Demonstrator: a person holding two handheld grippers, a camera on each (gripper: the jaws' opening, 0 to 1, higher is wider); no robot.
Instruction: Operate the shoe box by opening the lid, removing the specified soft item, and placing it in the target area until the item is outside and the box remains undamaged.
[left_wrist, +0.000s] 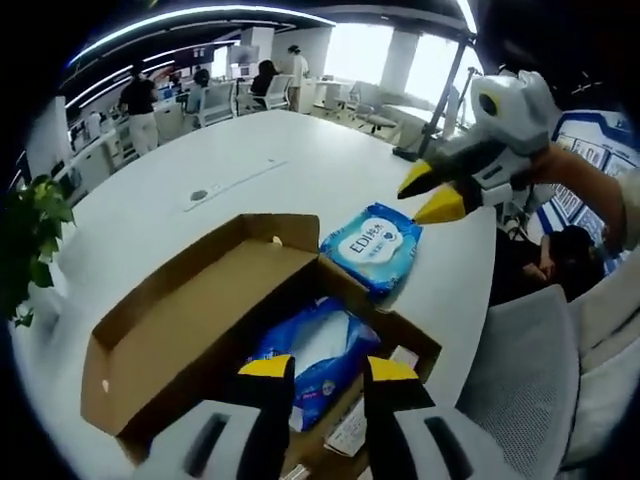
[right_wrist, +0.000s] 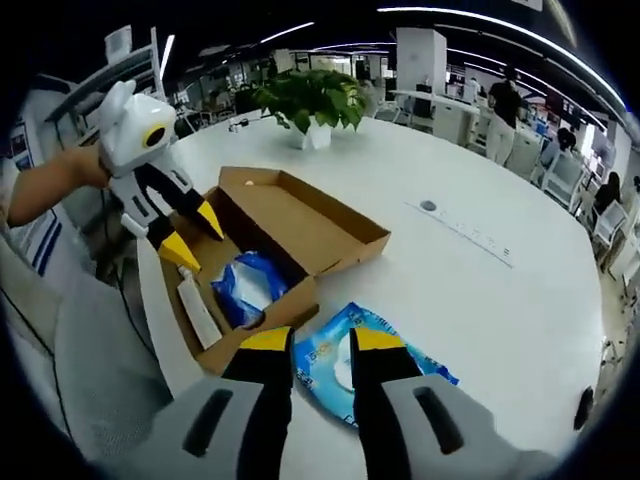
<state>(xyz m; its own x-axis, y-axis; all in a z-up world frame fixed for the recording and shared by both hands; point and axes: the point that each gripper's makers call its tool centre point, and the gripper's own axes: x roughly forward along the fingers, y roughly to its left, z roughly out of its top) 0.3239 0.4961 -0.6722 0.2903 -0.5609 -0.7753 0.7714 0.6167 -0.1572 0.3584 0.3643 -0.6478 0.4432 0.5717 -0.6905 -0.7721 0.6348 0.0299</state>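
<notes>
A brown cardboard shoe box (left_wrist: 400, 325) stands open on the white round table, its lid (left_wrist: 190, 315) folded back flat. A blue soft packet (left_wrist: 315, 355) lies inside, beside a white flat item (right_wrist: 198, 310). A second blue wipes pack (left_wrist: 372, 245) lies on the table just beyond the box. My left gripper (left_wrist: 330, 370) hovers open over the box, above the inner packet (right_wrist: 245, 285). My right gripper (right_wrist: 322, 340) is open just above the outer wipes pack (right_wrist: 420, 365), holding nothing. It appears in the left gripper view as the right gripper (left_wrist: 430, 193), and the left gripper (right_wrist: 197, 237) appears over the box (right_wrist: 265, 320).
A potted plant (right_wrist: 310, 100) stands on the table beyond the lid (right_wrist: 310, 225). A grey chair (left_wrist: 520, 370) sits close to the table edge by the box. Desks, chairs and several people fill the office behind. A round cable port (right_wrist: 428, 206) sits mid-table.
</notes>
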